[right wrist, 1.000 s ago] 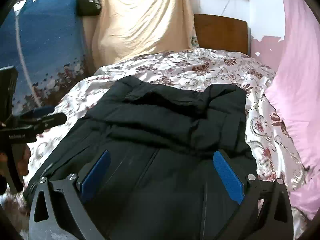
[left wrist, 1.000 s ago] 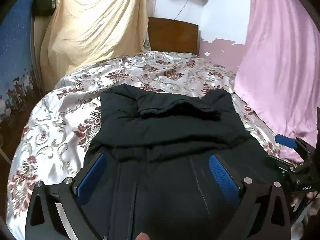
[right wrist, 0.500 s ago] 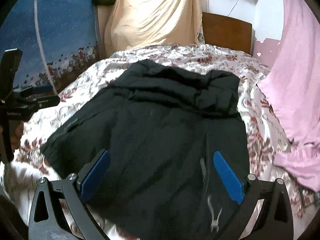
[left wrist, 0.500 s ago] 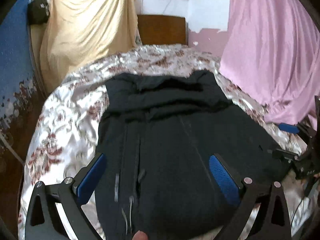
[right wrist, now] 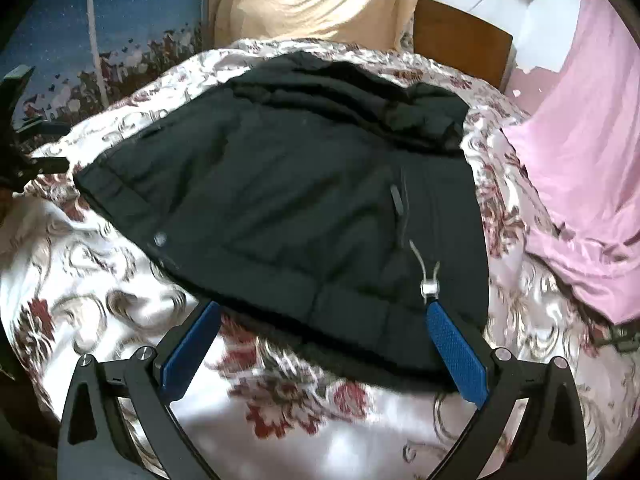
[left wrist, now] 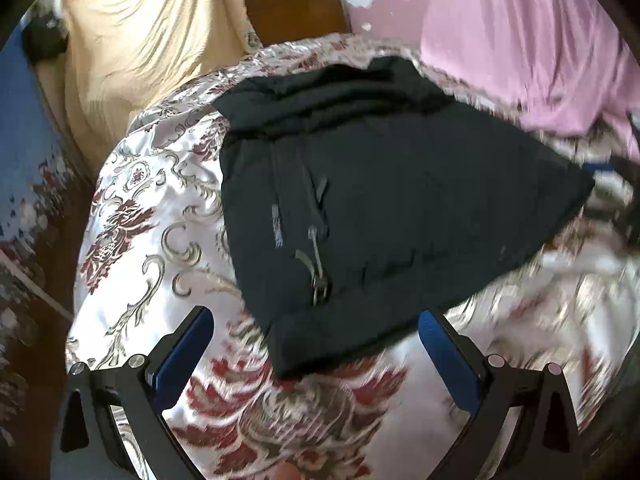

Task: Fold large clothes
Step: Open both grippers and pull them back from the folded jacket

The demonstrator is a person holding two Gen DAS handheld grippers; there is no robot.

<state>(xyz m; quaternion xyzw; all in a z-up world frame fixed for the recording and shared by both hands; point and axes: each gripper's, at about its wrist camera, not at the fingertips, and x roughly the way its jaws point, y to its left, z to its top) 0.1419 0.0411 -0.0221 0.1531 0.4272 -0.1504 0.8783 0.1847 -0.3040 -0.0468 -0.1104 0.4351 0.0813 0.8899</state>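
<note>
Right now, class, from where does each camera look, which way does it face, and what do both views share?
Left wrist: sits on the left gripper, looks forward over the black jacket toward the headboard; its blue-padded fingers show, spread.
Right wrist: sits on the right gripper, faces likewise; its fingers show, spread.
Shared: jacket, floral bedspread, pink cloth, beige cloth.

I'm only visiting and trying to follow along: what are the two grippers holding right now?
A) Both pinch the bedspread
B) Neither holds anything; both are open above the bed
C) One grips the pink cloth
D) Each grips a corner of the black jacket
B: the left gripper and right gripper both gape with nothing between their blue pads, while the black jacket lies loose on the floral bedspread.
</note>
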